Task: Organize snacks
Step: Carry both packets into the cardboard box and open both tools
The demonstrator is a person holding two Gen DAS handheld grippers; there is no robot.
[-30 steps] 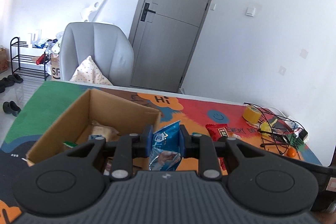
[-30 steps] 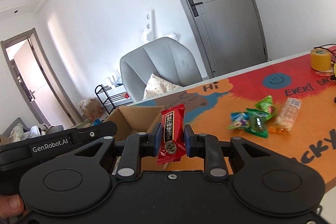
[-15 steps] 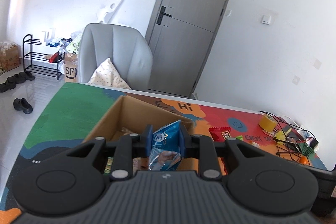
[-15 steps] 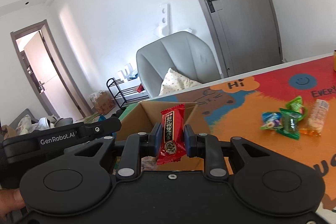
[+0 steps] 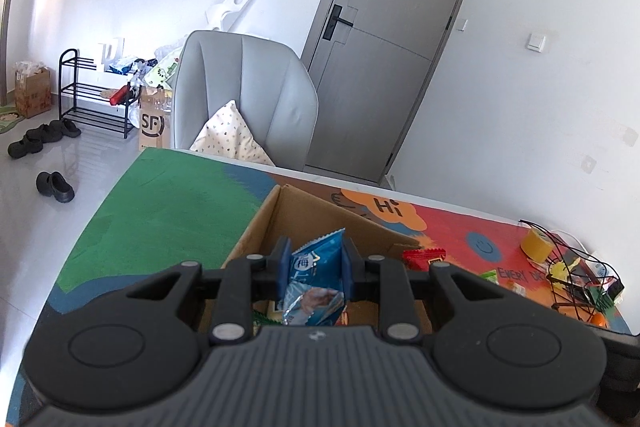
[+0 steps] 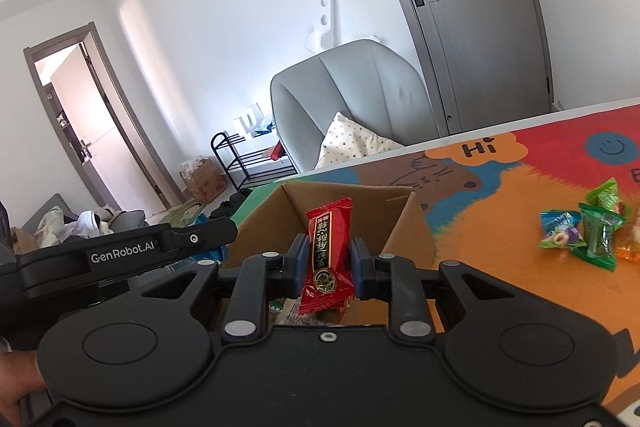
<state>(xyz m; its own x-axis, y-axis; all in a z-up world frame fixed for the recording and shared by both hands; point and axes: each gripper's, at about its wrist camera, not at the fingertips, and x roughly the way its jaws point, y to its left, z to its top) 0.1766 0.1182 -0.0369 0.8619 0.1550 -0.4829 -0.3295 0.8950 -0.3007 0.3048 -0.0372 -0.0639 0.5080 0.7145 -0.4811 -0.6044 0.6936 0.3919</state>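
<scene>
My left gripper (image 5: 313, 261) is shut on a blue snack packet (image 5: 316, 277) and holds it above the open cardboard box (image 5: 304, 211). My right gripper (image 6: 329, 261) is shut on a red snack packet (image 6: 328, 251) and holds it over the same box (image 6: 360, 203) from the other side. Several snacks lie in the bottom of the box, mostly hidden by the grippers. The left gripper body (image 6: 120, 259) shows at the left of the right wrist view. The red packet (image 5: 424, 259) also shows in the left wrist view.
Several loose snacks (image 6: 584, 231) lie on the colourful table mat (image 6: 500, 195) right of the box. A yellow tape roll (image 5: 538, 245) and a black wire basket (image 5: 580, 279) stand at the far right. A grey chair (image 5: 244, 95) stands behind the table.
Both grippers have moved left over the box, each still holding its packet. The box now sits right under both sets of fingers.
</scene>
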